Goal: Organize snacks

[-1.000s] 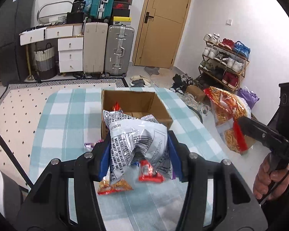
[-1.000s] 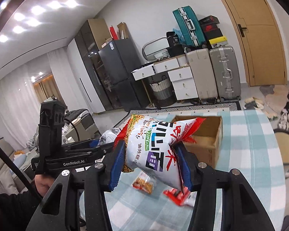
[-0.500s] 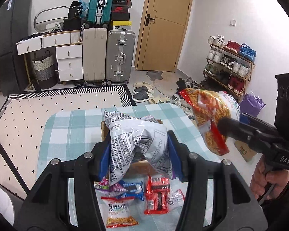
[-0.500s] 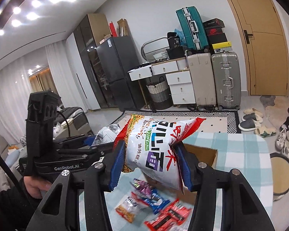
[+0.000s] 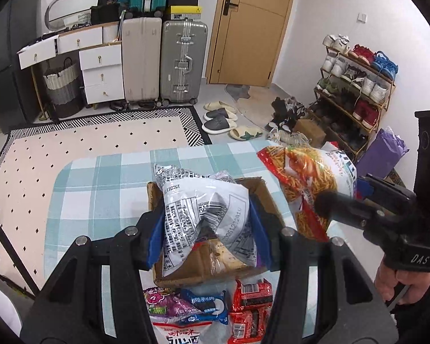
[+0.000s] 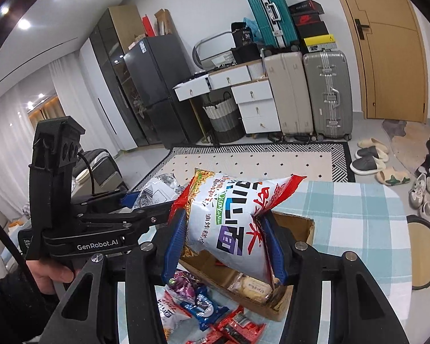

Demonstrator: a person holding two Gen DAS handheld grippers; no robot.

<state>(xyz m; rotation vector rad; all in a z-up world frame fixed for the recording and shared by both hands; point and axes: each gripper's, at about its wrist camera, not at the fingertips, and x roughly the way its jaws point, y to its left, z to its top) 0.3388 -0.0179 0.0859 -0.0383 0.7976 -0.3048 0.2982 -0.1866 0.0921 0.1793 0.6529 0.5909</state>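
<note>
My left gripper (image 5: 205, 230) is shut on a silver snack bag (image 5: 203, 215) printed with black text, held just above an open cardboard box (image 5: 268, 197) on the checked tablecloth. My right gripper (image 6: 223, 243) is shut on a white and red noodle-snack bag (image 6: 229, 223), held over the same box (image 6: 298, 225). In the left wrist view that bag (image 5: 306, 177) hangs at the box's right edge with the right gripper (image 5: 338, 197) clamped on it. Small packets (image 5: 212, 309) in purple, blue and red lie on the cloth in front of the box. A pale packet (image 6: 250, 286) lies inside the box.
The table (image 5: 100, 189) carries a teal and white checked cloth. Past it lie a dotted rug (image 5: 71, 140), suitcases (image 5: 183, 60), white drawers (image 5: 100, 71), slippers (image 5: 218, 120) and a shoe rack (image 5: 355, 86). A round stool (image 6: 422, 255) stands at the table's right side.
Both grippers, each still clamped on its bag, have pulled back toward the table's near side and now hang over the box. More loose packets show in front of the box.
</note>
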